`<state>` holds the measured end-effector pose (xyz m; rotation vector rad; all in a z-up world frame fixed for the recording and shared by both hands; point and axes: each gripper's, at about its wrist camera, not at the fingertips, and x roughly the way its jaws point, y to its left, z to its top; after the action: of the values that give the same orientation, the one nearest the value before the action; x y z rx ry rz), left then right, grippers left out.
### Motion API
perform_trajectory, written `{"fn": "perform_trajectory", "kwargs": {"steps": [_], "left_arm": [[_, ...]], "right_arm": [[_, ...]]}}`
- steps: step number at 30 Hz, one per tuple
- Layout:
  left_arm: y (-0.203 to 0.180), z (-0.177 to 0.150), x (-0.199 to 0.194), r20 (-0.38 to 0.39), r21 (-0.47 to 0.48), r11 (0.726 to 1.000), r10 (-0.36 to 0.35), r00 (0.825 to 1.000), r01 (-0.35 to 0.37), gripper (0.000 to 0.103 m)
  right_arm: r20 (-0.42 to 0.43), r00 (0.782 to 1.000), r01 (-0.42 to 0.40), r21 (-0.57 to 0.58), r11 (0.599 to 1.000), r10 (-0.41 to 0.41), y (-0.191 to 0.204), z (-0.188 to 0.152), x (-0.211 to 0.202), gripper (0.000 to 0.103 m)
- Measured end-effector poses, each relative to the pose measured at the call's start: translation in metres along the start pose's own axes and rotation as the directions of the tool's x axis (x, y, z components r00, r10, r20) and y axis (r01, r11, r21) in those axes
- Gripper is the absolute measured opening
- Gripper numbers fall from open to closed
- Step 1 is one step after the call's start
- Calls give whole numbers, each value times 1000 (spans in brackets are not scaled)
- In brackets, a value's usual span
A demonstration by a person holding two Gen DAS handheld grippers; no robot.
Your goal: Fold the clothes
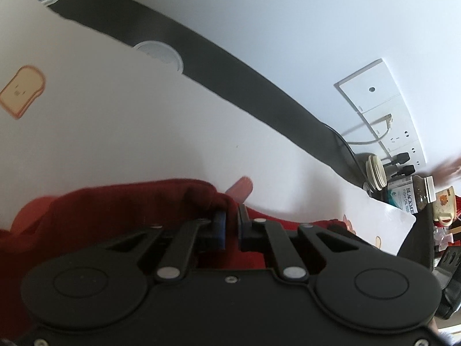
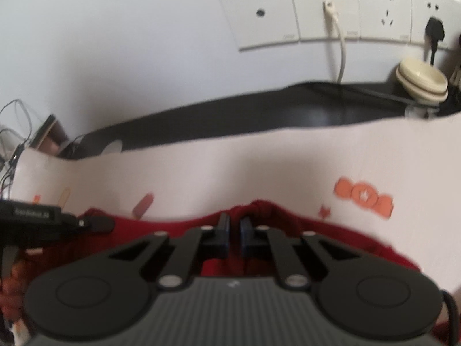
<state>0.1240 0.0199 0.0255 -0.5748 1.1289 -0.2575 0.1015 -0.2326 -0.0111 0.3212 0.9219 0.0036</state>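
Left wrist view: the left gripper (image 1: 231, 212) pinches a bunched fold of one dark red knit garment (image 1: 121, 201) lying on the white printed table cover (image 1: 129, 121). The right gripper (image 2: 234, 221) likewise clamps the garment's edge. Two stacked cream bowls (image 2: 422, 82) sit below four wall socket plates (image 2: 325, 11).

"BLACKMORES FISH OIL" on bottle (image 1: 410, 194)
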Motion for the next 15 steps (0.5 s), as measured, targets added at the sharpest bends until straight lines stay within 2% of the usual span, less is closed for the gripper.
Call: {"fn": "perform_trajectory", "kwargs": {"steps": [6,11,13,14,15], "left_arm": [[-9,12,14,8,41,999,20,1000,-21,6],[-11,7,7,-51,104,995,17,999,-11,8],[-8,1,3,-74,110,994,26,997,-18,14],[-6,-2,1,-86,103,994,34,996,-25,22],[-4,-4,0,-97,97,995,40,994,-31,22]], "right_arm": [[-4,1000,16,-13,1000,-16,-5,7,9,7],[-33,999,-3,-37,999,2,-7,2,7,7],[-58,998,-11,-70,998,7,-6,-3,4,7],[-69,998,-10,-84,996,4,-5,-6,3,8],[-80,997,-3,-95,995,-5,-5,-9,2,11]]}}
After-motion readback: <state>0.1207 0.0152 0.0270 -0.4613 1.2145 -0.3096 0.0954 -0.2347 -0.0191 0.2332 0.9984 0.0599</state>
